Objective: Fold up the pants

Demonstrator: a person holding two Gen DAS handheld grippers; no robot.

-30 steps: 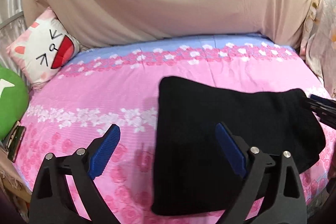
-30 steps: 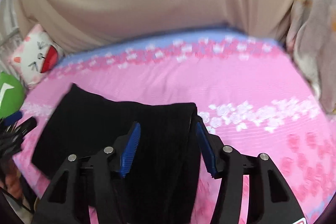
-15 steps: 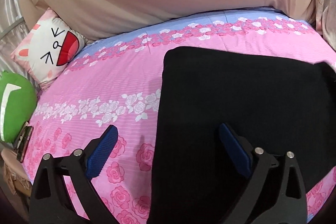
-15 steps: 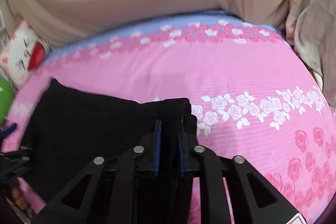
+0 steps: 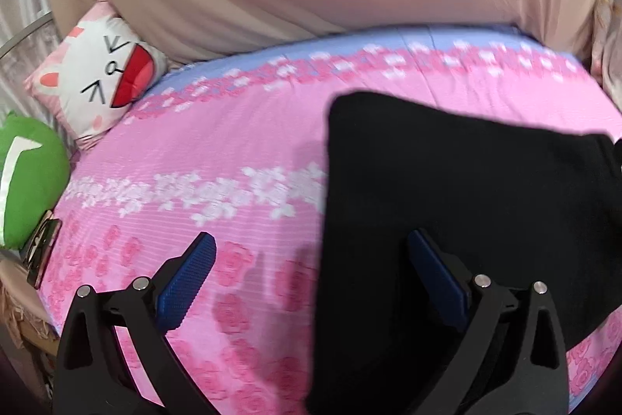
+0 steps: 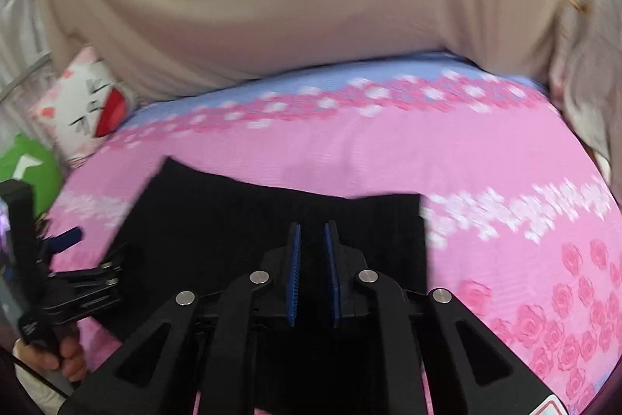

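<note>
Black folded fabric pants point(image 5: 466, 205) are lying flat on the pink rose-print bed sheet point(image 5: 217, 150), at 3 o'clock in the left view. Left tongs point(image 5: 311, 273) are gaping wide over the pants' left edge. Right tongs point(image 6: 312, 251) are pinching narrow on the pants' near edge; white cat-face pillow point(image 5: 105, 76) is sitting at 10 o'clock.

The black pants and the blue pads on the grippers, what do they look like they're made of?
The black pants look like soft matte knit or fleece-like fabric: no sheen, and they lie limp on the bed; the weave is too blurred to tell. The blue pads look like ribbed rubber or plastic, showing fine ridges.
</note>
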